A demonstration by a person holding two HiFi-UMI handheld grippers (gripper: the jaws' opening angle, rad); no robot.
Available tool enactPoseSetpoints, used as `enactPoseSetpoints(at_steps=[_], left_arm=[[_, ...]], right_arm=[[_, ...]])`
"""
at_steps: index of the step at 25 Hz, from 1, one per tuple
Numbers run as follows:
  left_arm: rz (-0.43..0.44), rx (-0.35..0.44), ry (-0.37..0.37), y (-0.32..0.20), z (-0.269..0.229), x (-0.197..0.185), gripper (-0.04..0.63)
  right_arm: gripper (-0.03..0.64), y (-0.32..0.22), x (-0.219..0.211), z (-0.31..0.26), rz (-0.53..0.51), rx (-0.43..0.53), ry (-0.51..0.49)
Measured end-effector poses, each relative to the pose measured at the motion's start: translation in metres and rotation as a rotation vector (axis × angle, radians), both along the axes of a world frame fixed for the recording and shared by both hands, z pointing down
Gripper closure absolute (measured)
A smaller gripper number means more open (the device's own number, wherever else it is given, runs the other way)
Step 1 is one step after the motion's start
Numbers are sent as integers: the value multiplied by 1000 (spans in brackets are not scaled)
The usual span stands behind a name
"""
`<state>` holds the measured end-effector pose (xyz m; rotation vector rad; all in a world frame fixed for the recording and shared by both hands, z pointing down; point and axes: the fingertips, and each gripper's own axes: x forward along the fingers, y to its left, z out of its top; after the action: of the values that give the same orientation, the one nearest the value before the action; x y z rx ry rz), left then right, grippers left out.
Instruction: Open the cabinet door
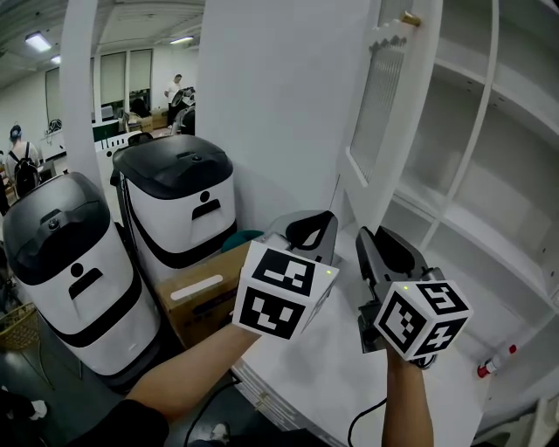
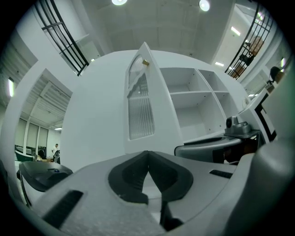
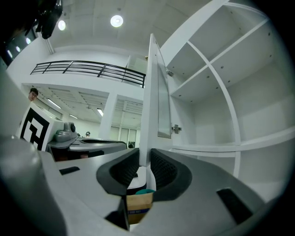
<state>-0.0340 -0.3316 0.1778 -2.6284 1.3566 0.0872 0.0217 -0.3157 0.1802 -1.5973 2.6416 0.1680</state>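
Right now we see the white cabinet (image 1: 489, 175) with its cabinet door (image 1: 389, 113) swung well out from the frame, so the bare shelves inside are open to view. The door stands upright at the cabinet's left side. It has a ribbed pane (image 2: 139, 110) in its upper part and a small gold knob (image 1: 410, 18) near its top corner.

Our right hand-held gripper (image 3: 144, 160) is at the door's free edge. Its jaws stand partly apart with that edge running up between the two dark pads, which lie close on either side without visibly clamping it. A small metal catch (image 3: 175, 129) shows on the door's inner face above.

Our left hand-held gripper (image 2: 147, 156) is just beside the right one, on the door's outer side. Its jaws are closed tip to tip and hold nothing.

Both hand-held grippers hover over a white tabletop (image 1: 349, 375), where a red-capped marker (image 1: 495, 361) lies off to the right. Two white bins with black lids (image 1: 74, 262) (image 1: 179, 201) stand on the floor at the left, with a cardboard box (image 1: 201, 301) between them and the tabletop. People (image 1: 19, 161) stand far back in the room.
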Motion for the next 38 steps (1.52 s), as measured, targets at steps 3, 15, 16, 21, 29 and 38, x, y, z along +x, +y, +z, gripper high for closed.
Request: enactPoseSetpoints(at_steps=[3,15,16,21,29,38], left_arm=[[-3,1,9,-1,-1,-9,583],[-43,-8,19,-8,1,-44,583],[-47,-11,17,-9,2,-47,583],[-76,-23,16,-14,7,-69,583],[-116,-29,25,-19,9,-100,583],[-135,-34,19,-23,14,-126,583]], right_arm=[[537,0,-10,1,-1,1,5],[520,-3,-54,0,-32,16,46],[518,-3,-58,0,-34,20,54],[508,-10,-80,-1,-48,31,63],[499,-23,-107,-1,-63,34,72],[489,-35,-132,0,-69,43,68]])
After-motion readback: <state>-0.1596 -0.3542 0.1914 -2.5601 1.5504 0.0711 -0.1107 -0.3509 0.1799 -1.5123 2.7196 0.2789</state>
